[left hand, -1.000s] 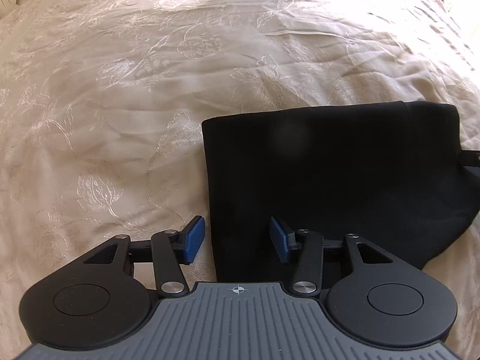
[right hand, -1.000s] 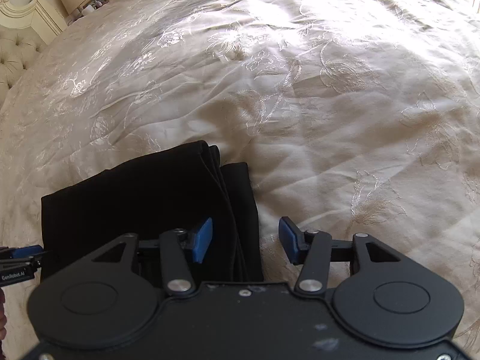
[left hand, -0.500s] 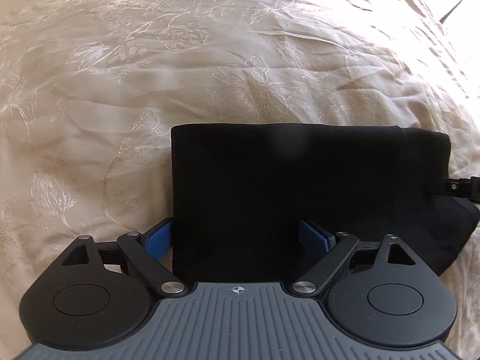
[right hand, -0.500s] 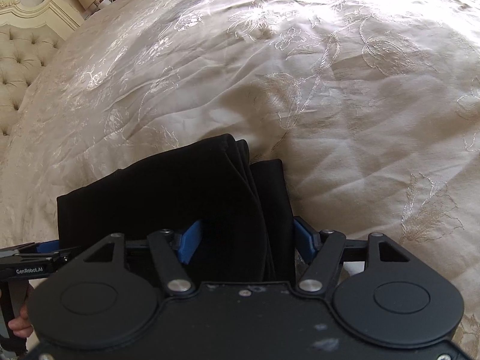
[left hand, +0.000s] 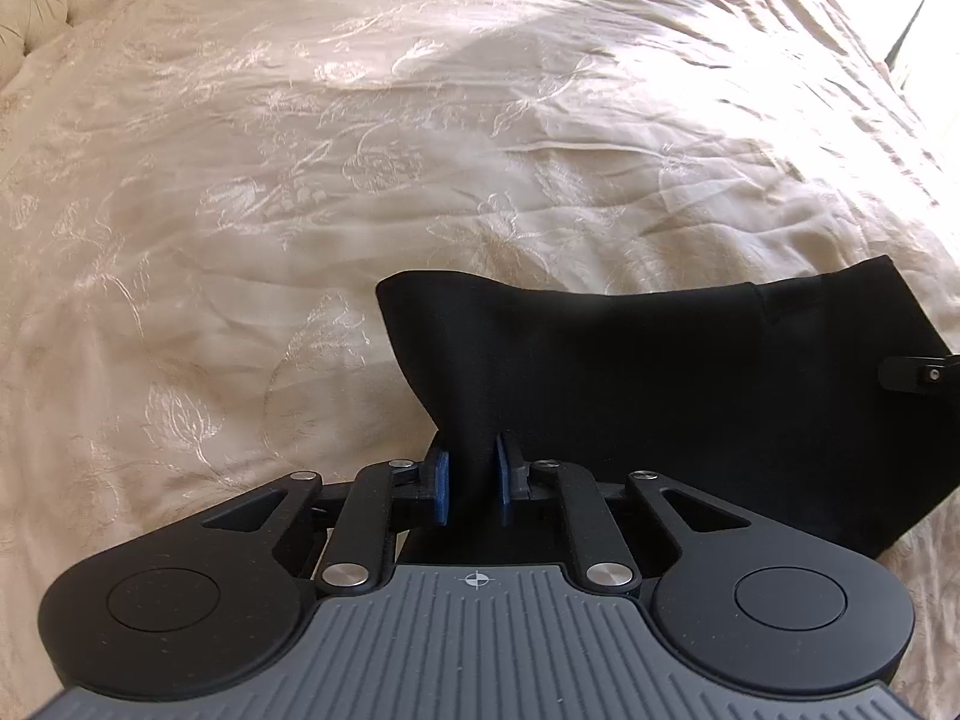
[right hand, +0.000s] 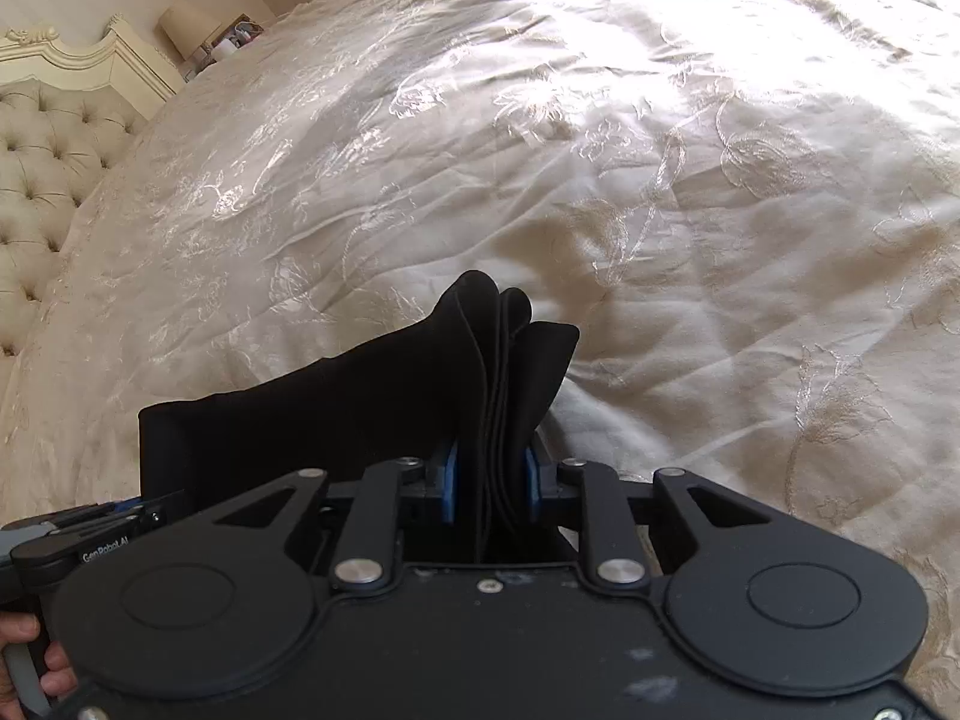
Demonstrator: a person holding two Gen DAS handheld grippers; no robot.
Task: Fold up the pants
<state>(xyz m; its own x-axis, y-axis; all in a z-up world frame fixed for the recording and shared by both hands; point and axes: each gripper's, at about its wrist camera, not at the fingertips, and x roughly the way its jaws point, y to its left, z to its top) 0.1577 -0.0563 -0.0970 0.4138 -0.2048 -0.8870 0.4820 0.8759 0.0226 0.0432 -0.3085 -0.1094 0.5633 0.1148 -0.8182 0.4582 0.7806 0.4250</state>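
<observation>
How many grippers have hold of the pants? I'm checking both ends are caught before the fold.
2. The left gripper is closing on one end of the black pants; the right gripper is closing on the layered other end.

Black left gripper and right gripper with blue fingers, silver screws.

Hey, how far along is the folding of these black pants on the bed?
Done: the black pants are already a compact, layered bundle on the cream bedspread. In hand: the left gripper and right gripper are closing, each on a near corner, the stacked layers showing in the right one. Left: probably carrying that edge over for a last fold.
</observation>
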